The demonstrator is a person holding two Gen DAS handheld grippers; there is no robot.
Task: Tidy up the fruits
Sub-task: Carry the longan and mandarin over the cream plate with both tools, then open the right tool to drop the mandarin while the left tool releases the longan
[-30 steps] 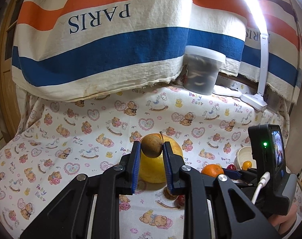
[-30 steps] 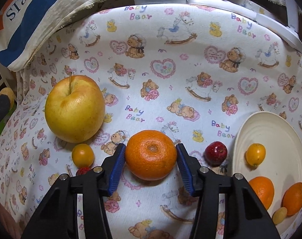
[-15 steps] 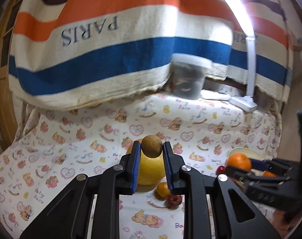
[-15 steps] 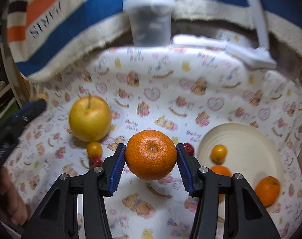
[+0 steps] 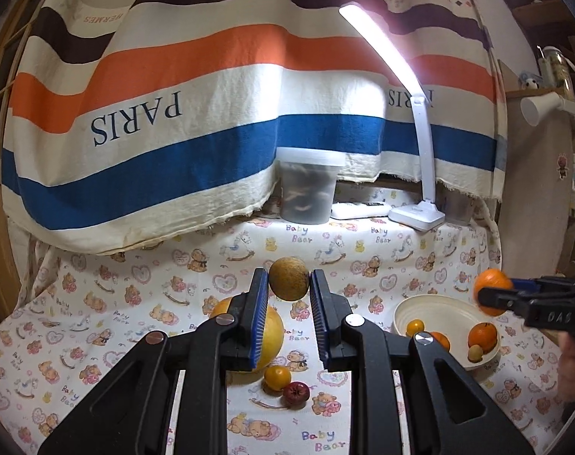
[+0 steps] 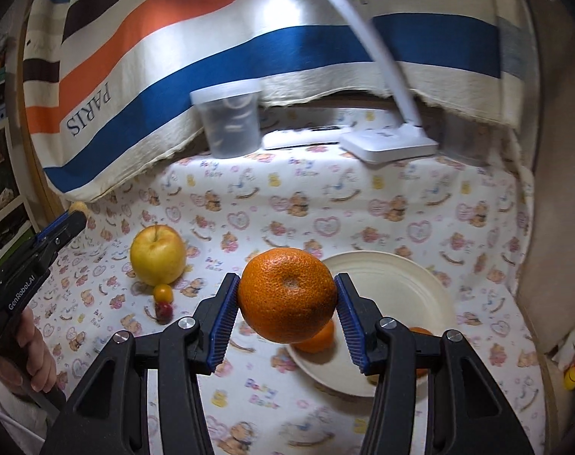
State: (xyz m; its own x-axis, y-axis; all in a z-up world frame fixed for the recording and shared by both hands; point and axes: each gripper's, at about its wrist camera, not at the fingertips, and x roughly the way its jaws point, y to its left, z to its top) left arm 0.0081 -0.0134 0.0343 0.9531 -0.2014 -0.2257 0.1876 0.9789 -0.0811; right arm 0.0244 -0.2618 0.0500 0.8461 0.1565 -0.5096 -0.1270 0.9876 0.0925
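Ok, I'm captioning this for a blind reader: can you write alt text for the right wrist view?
The right gripper holds a large orange in the air above a bear-print cloth, just left of a cream bowl with more oranges. A yellow apple sits further left.

Left wrist view: low, close above the tablecloth [image 5: 97,322], facing the striped drape [image 5: 173,151].
Right wrist view: tilted downward over the bowl [image 6: 420,288].
Shared: apple [image 6: 157,254], lamp [image 5: 416,216] (both views).

Left gripper [image 5: 289,292] clamped on a small brown fruit [image 5: 289,278], lifted clear of the yellow apple [image 5: 264,335] below; bowl [image 5: 431,305] off right.
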